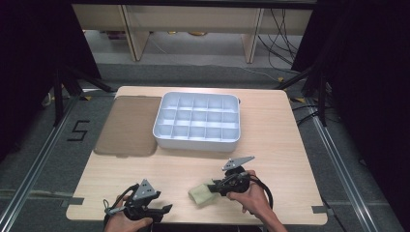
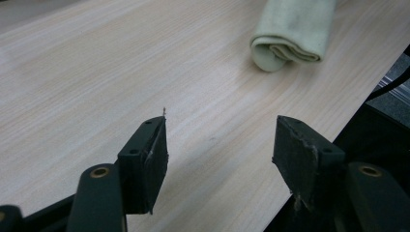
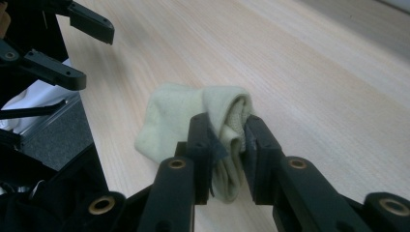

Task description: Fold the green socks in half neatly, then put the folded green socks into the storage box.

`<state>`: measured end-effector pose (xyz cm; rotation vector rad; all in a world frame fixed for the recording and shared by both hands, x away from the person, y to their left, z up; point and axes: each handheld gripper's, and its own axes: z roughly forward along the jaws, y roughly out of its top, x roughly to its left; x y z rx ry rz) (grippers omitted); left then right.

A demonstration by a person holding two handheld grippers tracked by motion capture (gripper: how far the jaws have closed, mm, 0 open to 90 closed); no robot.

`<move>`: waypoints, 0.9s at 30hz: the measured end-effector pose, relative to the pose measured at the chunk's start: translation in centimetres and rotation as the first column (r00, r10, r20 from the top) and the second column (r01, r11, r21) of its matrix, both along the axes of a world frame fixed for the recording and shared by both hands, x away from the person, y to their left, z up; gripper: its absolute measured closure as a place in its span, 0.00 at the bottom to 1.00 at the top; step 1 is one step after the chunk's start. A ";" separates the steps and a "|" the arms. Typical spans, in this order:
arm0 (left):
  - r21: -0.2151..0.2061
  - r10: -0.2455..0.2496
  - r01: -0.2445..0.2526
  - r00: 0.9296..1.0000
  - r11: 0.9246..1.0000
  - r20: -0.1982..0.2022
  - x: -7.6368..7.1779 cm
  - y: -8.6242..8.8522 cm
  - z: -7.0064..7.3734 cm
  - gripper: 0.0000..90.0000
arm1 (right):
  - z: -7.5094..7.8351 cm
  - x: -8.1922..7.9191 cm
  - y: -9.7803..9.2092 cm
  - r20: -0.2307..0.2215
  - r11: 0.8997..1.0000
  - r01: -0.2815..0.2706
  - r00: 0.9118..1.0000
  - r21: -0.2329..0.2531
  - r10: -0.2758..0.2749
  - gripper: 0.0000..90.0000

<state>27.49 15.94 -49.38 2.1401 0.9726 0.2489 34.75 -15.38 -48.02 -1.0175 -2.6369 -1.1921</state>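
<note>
The right gripper squeezes a soft, pale yellow sock between its two black jaws. The sock lies on the wooden table, near the front edge. The left gripper is wide open with nothing in it, close to the sock. A white tray with many small boxes sits farther back, beside a brown lid.
</note>
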 end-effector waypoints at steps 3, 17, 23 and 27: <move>-0.002 -0.008 0.008 1.000 1.000 0.002 0.1 0.1 0.1 0.40 | 0.6 -0.2 -0.2 0.006 1.000 -0.006 1.000 -0.004 0.006 0.84; 0.016 0.005 -0.005 1.000 1.000 0.011 0.0 0.3 -0.2 0.38 | 4.1 1.2 -0.9 0.074 0.995 -0.023 0.997 -0.099 0.031 0.84; 0.021 0.000 0.000 1.000 1.000 0.009 0.1 0.4 -0.3 0.38 | 5.3 2.1 -1.1 0.090 0.994 -0.013 0.996 -0.112 0.023 0.84; 0.027 0.007 -0.007 1.000 1.000 0.004 0.2 0.4 -0.6 0.37 | 6.3 2.8 -1.5 0.091 0.990 -0.026 0.995 -0.138 0.038 0.84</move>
